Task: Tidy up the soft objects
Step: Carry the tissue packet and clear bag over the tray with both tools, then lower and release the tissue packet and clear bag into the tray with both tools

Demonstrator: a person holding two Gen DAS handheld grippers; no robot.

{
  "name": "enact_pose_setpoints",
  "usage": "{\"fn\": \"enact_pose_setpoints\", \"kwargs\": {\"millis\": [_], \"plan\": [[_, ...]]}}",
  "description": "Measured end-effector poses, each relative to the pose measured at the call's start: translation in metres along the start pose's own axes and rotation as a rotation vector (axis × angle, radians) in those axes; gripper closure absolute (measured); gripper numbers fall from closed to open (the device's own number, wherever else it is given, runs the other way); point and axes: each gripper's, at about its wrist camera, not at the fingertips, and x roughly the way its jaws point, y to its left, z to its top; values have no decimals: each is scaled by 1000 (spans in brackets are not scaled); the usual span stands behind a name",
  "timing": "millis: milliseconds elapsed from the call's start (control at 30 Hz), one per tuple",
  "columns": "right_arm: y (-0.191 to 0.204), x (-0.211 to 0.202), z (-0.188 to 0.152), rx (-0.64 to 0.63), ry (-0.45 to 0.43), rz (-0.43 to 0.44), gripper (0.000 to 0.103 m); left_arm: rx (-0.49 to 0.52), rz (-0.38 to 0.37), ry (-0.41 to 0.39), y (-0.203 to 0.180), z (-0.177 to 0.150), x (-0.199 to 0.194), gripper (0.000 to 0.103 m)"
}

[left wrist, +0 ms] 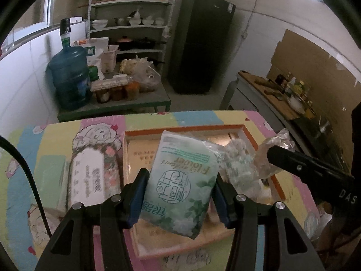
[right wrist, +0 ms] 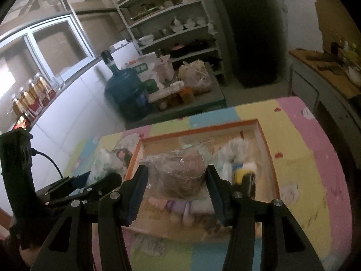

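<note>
We see the left gripper clamped on a green tissue pack, held above the orange-rimmed tray on the pastel table; the right gripper grips a clear-wrapped brown bundle over the same tray; a floral pack lies left of the tray.

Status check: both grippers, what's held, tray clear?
Left gripper shut on green tissue pack. Right gripper shut on clear-wrapped brown bundle. Both above orange-rimmed tray, already partly filled.
</note>
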Motion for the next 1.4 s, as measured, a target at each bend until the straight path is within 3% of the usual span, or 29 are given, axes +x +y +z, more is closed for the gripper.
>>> {"fn": "enact_pose_setpoints", "kwargs": {"millis": [433, 633, 967, 1400], "plan": [[-39, 45, 40, -42, 24, 24, 49, -70, 73, 0, -1, 37, 58, 49], [-55, 66, 49, -65, 88, 7, 49, -65, 100, 37, -1, 41, 84, 49], [-61, 102, 43, -103, 182, -4, 49, -49, 132, 108, -1, 36, 116, 49], [-70, 124, 38, -100, 227, -13, 49, -49, 137, 143, 2, 36, 137, 50]]}}
